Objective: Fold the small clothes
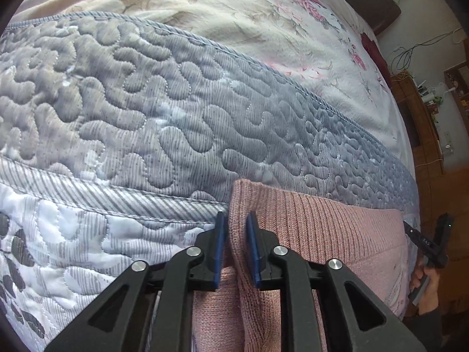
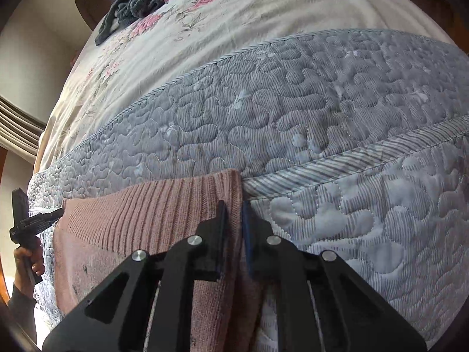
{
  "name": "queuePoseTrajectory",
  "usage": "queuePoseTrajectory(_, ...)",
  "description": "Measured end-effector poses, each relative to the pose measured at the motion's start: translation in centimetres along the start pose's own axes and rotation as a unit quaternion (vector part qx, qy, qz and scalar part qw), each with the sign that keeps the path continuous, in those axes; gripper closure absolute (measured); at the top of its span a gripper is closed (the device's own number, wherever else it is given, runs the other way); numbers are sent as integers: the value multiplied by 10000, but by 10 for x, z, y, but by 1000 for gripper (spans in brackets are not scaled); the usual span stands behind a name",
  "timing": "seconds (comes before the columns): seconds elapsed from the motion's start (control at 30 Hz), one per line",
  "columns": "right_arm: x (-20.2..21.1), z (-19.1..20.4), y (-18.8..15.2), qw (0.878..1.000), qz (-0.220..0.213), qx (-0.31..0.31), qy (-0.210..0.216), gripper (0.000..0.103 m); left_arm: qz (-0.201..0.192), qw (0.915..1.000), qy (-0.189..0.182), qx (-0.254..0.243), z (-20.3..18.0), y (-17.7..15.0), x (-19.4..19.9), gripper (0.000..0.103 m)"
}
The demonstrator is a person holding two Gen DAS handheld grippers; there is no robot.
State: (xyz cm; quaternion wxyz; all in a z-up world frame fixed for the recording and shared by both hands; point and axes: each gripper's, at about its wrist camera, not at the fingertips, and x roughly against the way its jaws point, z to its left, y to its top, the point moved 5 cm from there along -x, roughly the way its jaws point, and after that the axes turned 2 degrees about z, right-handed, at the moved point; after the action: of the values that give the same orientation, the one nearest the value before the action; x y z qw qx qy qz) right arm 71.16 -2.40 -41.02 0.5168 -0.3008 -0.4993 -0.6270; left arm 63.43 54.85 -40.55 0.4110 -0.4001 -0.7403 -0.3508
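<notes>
A pink ribbed knit garment is stretched above the quilted bed cover, held at two corners. My left gripper is shut on its left corner, knit fabric bunched between the blue pads. In the right wrist view the same pink garment runs leftward from my right gripper, which is shut on its right corner. Each view shows the other gripper at the garment's far end, held by a hand: the right gripper and the left gripper.
A grey-blue quilted cover lies under the garment, with a floral cream blanket beyond it. A dark grey cloth lies crumpled at the far end of the bed. Wooden furniture with cables stands beside the bed.
</notes>
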Motion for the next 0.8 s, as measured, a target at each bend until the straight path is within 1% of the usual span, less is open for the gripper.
queuePoseTrajectory(0.03,10,1,0,9999,-134,-63,35,88,-284,9996,80,-28,-3,-1,15,82)
queuePoseTrajectory(0.07,24,3,-1,9993,-354,-128,89,82,-527,9985,-62,-135,-10,-4,30,82)
queuePoseTrajectory(0.1,39,7,-2,9977,-632,-144,217,79,-636,9972,-323,-232,-18,-10,42,82)
queuePoseTrajectory(0.13,50,12,-6,9960,-814,-138,353,77,-661,9953,-624,-341,-27,-17,48,82)
queuePoseTrajectory(0.17,55,18,-10,9951,-820,-115,534,76,-600,9931,-893,-465,-35,-24,49,82)
queuePoseTrajectory(0.2,53,23,-16,9943,-706,-102,797,76,-399,9913,-1142,-512,-41,-31,42,81)
queuePoseTrajectory(0.23,45,26,-22,9934,-501,-128,1023,76,-204,9920,-1145,-484,-41,-37,30,80)
queuePoseTrajectory(0.27,31,26,-29,9941,-242,-137,1049,78,-33,9948,-916,-442,-36,-40,16,80)
queuePoseTrajectory(0.3,19,23,-34,9957,-64,-114,920,86,100,9967,-715,-358,-29,-43,2,85)
queuePoseTrajectory(0.33,10,17,-38,9973,-45,-74,726,94,155,9979,-595,-217,-19,-44,-6,101)
queuePoseTrajectory(0.37,5,7,-38,9982,-75,-52,589,103,157,9982,-559,-133,-12,-43,-10,101)
queuePoseTrajectory(0.4,4,-1,-38,9973,-71,-247,685,103,157,9979,-625,-48,-10,-43,-8,101)
queuePoseTrajectory(0.43,8,-7,-39,9951,-29,-500,853,103,94,9982,-582,-49,-10,-42,-2,101)
queuePoseTrajectory(0.47,17,-5,-41,9943,-41,-559,910,103,-23,9981,-599,-164,-15,-44,10,101)
queuePoseTrajectory(0.5,30,3,-45,9941,-138,-434,982,94,-150,9966,-737,-351,-23,-48,24,98)
queuePoseTrajectory(0.53,43,14,-54,9922,-194,-303,1192,93,-244,9936,-963,-540,-32,-57,39,98)
queuePoseTrajectory(0.6,59,35,-79,9868,-104,-28,1614,93,-278,9854,-1470,-815,-45,-84,60,97)
queuePoseTrajectory(0.63,59,43,-94,9846,-1,75,1745,93,-215,9839,-1536,-883,-45,-98,61,95)
queuePoseTrajectory(0.67,55,47,-108,9830,162,149,1823,93,-100,9852,-1457,-901,-42,-110,54,95)
queuePoseTrajectory(0.7,44,48,-122,9834,324,220,1772,93,25,9886,-1212,-889,-34,-119,42,95)
queuePoseTrajectory(0.73,33,43,-132,9855,413,225,1628,99,161,9917,-1020,-763,-23,-126,28,98)
queuePoseTrajectory(0.77,25,33,-137,9864,413,136,1587,103,233,9930,-976,-628,-13,-132,18,101)
queuePoseTrajectory(0.8,23,27,-137,9845,363,75,1715,103,200,9929,-999,-613,-9,-134,15,101)
